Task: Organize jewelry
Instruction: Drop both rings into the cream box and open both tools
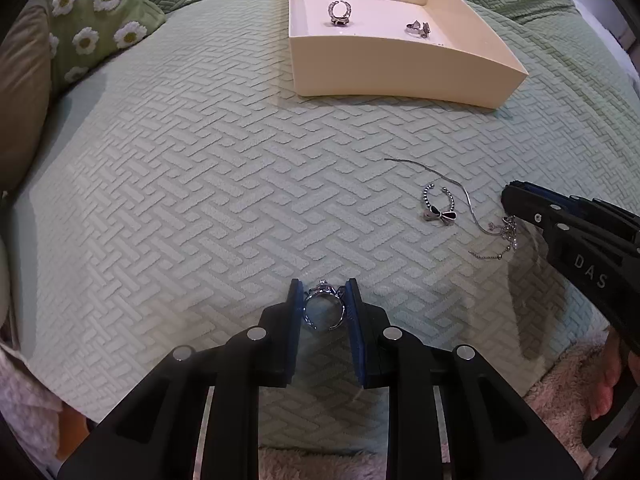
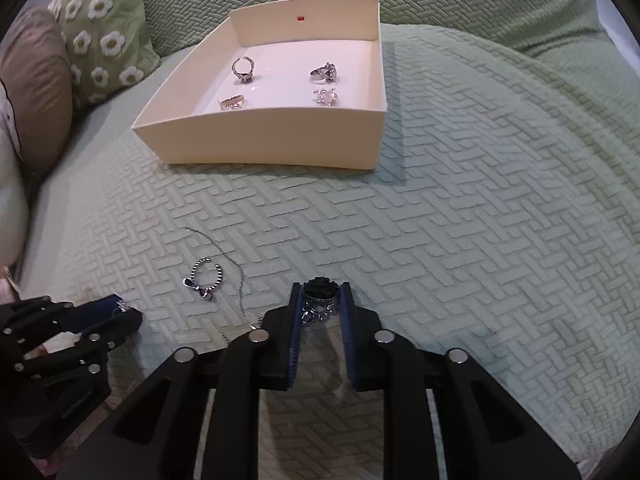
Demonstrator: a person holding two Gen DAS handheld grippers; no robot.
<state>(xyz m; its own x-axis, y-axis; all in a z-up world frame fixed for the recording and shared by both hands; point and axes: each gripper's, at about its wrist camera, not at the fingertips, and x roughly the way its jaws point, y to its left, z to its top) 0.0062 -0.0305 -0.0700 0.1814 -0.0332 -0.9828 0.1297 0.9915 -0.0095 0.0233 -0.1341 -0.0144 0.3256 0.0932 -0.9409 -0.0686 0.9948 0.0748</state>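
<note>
A: What does the left gripper (image 1: 323,300) hold?

B: Its fingers are clenched on a silver ring (image 1: 323,307); the ornament on top is too blurred to identify. The right gripper (image 2: 320,300) pinches a black rose ring (image 2: 320,290), whose band is partly hidden between the pads.

A: And the rest?

B: A bow ring (image 2: 203,280) and a thin chain (image 1: 472,216) lie on the green bedspread (image 1: 200,200); the chain's end disappears under the right gripper. Four rings sit in the cream tray (image 2: 260,136), though its near wall hides two from the left view.
</note>
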